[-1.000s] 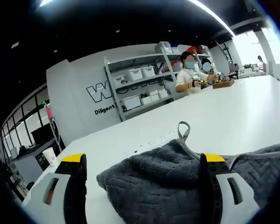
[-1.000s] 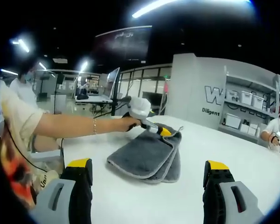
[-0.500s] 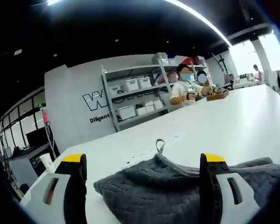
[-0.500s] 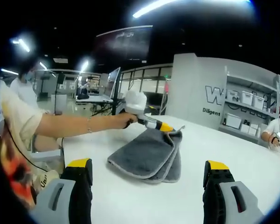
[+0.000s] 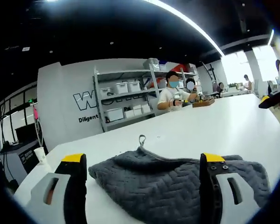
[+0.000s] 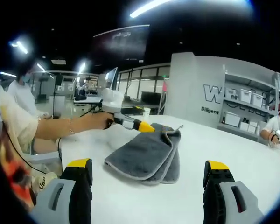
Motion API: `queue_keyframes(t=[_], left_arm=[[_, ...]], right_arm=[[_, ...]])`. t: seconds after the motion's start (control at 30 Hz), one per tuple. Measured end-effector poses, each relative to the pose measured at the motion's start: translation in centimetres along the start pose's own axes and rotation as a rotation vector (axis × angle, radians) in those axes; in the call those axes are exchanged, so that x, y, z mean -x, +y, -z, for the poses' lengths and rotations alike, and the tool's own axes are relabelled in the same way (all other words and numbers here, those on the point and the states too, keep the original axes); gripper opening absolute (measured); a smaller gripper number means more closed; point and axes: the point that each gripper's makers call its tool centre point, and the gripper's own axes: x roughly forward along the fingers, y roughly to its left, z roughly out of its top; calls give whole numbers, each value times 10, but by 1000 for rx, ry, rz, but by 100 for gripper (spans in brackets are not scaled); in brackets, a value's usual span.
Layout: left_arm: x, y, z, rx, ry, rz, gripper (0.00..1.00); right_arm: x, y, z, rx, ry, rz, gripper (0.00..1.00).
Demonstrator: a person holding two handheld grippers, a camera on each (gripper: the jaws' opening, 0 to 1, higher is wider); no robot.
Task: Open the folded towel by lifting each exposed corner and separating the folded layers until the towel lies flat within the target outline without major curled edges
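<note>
change: my left gripper (image 6: 147, 127) has backed off the towel (image 6: 144, 156) corner; it now hangs beside it, left of centre frame.
meaning: i judge no layer is lifted yet; towel still folded.
left fingers: released, holding nothing.
right gripper (image 6: 147, 186): fingers apart, empty, low in frame.
surface (image 5: 214, 126): white, bare; no outline visible.
room: shelving (image 5: 126, 100) upper centre.

One towel (image 6: 144, 157), two grippers (image 5: 141, 186) (image 6: 148, 186), one table (image 6: 186, 196), one shelf unit (image 5: 126, 105)

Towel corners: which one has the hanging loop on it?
The far corner of the grey towel, next to the left hand-held gripper. Its loop sticks up there; the near corners show none.
</note>
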Motion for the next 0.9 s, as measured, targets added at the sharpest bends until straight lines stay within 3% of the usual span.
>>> queue_keyframes(t=[0.27, 0.33, 0.57, 0.77, 0.9], left_arm=[[42, -29, -19, 36, -49, 66, 100], [55, -38, -16, 39, -39, 79, 100], [87, -59, -4, -1, -22, 110, 100], [98, -68, 5, -34, 4, 126, 100], [107, -72, 3, -30, -14, 132, 100]], right_arm=[[-5, -4, 0, 7, 10, 26, 99], [-5, -11, 3, 39, 36, 70, 99], [-15, -20, 9, 45, 63, 96, 99], [-26, -29, 17, 41, 98, 114, 97], [-36, -35, 13, 28, 78, 127, 91]])
